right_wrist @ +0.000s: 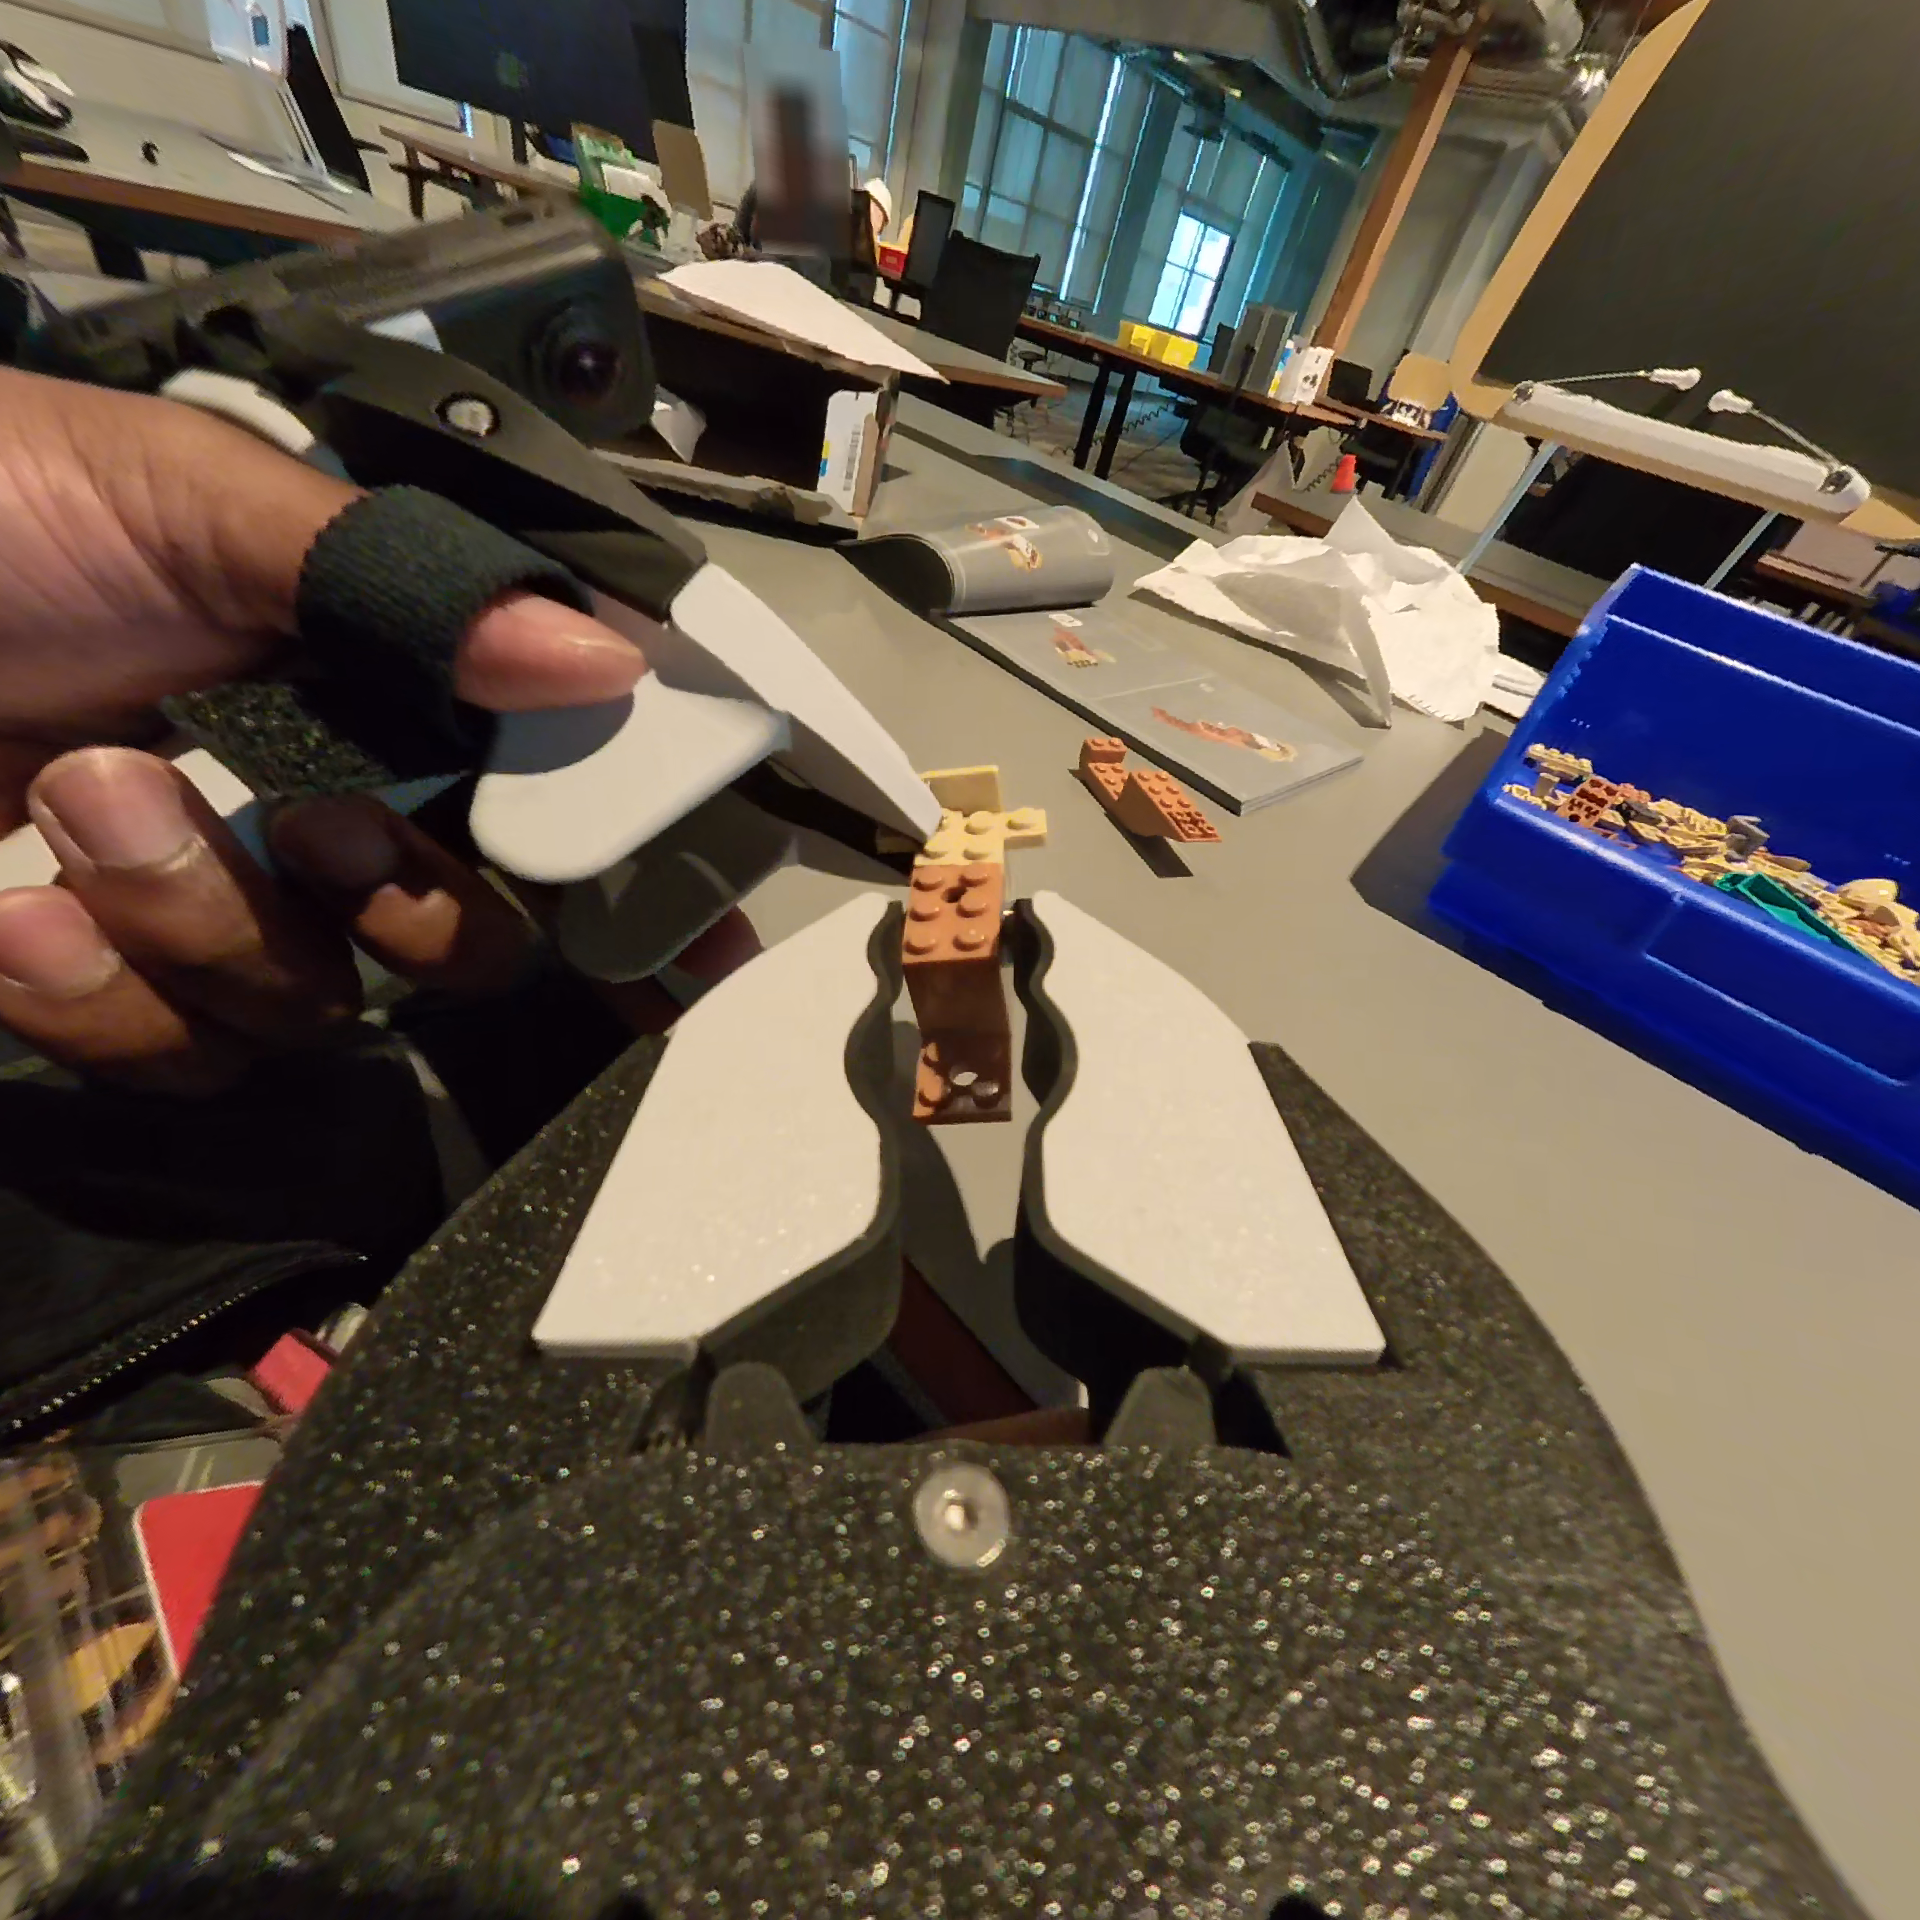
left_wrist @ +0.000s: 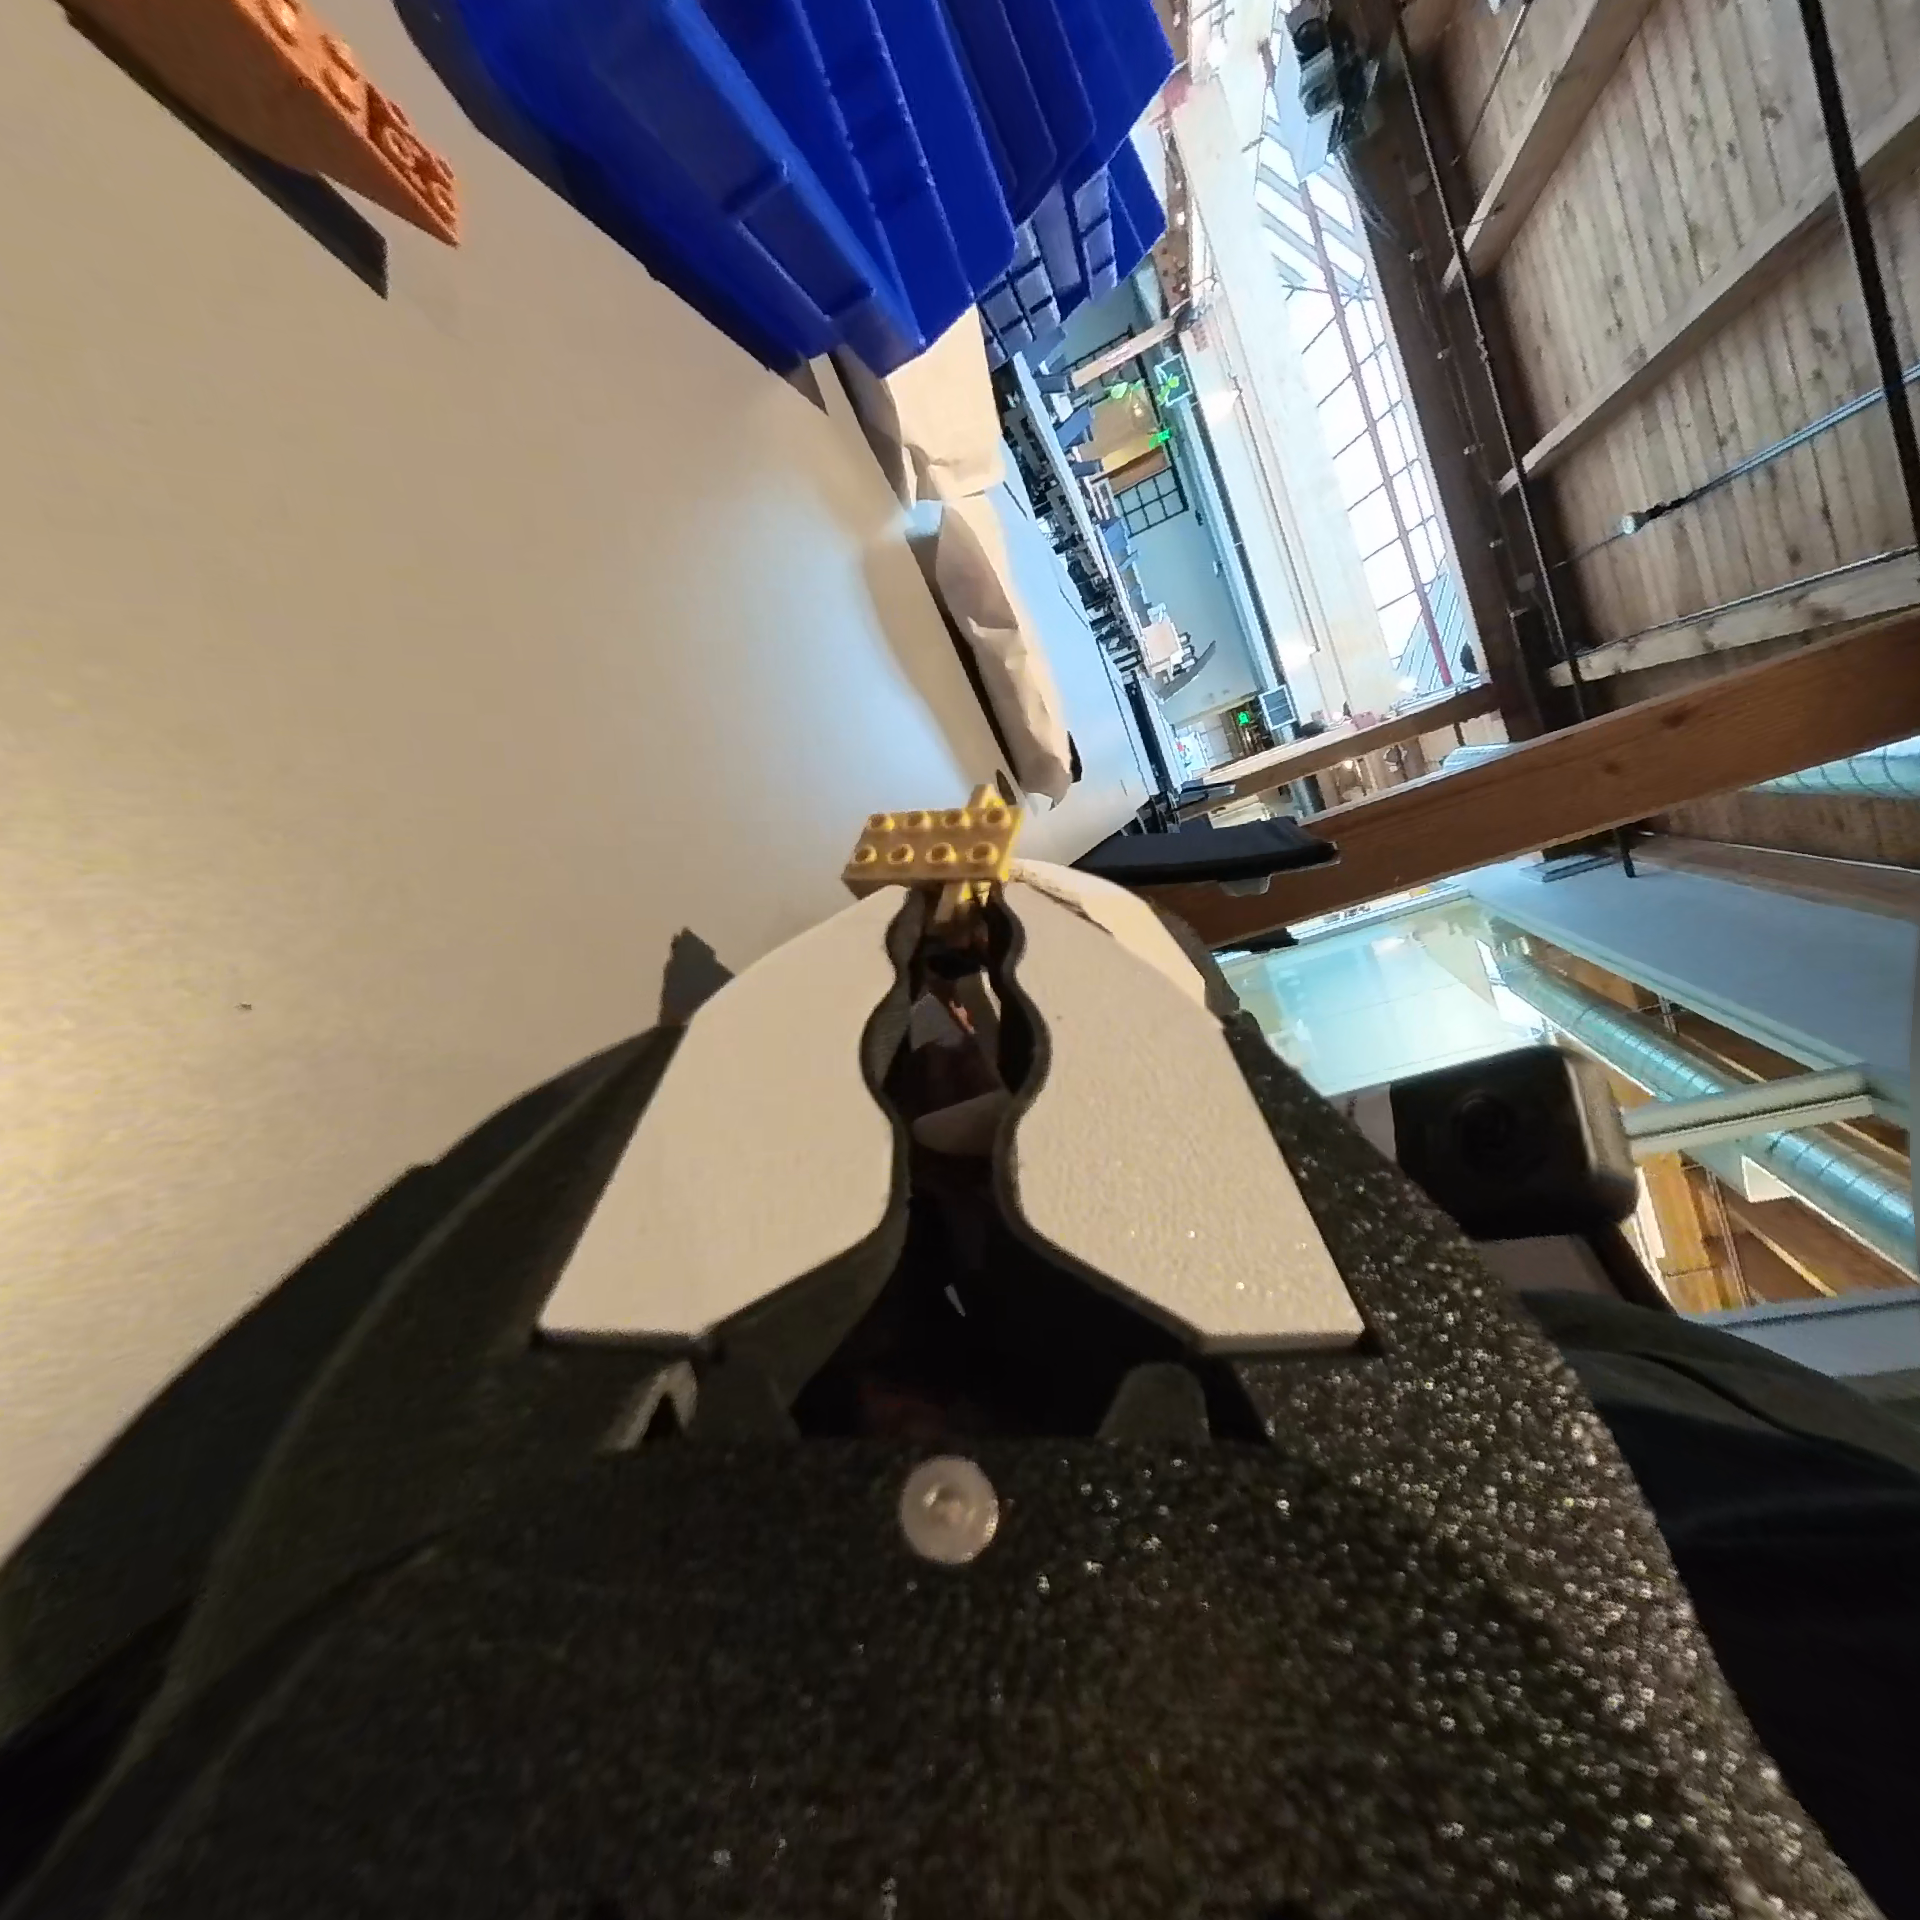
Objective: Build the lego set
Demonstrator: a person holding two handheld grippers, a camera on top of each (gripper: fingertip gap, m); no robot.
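In the right wrist view my right gripper (right_wrist: pixel 956 920) is shut on a brown brick assembly (right_wrist: pixel 956 997) and holds it above the grey table (right_wrist: pixel 1351 1039). Tan plates (right_wrist: pixel 982 831) sit on the assembly's far end. My left gripper (right_wrist: pixel 928 821), held by a hand (right_wrist: pixel 156 582), comes in from the left with its tips on the tan plates. In the left wrist view, rolled sideways, my left gripper (left_wrist: pixel 951 904) is shut on the studded tan plate (left_wrist: pixel 935 847); the brown assembly is hidden behind the fingers.
Two loose orange-brown pieces (right_wrist: pixel 1143 795) lie on the table beyond the grippers and also show in the left wrist view (left_wrist: pixel 364 135). An open instruction booklet (right_wrist: pixel 1143 665) and crumpled white paper (right_wrist: pixel 1330 613) lie farther back. A blue bin (right_wrist: pixel 1662 935) of loose pieces stands at the right. Less than 4 cm separates the two grippers' tips.
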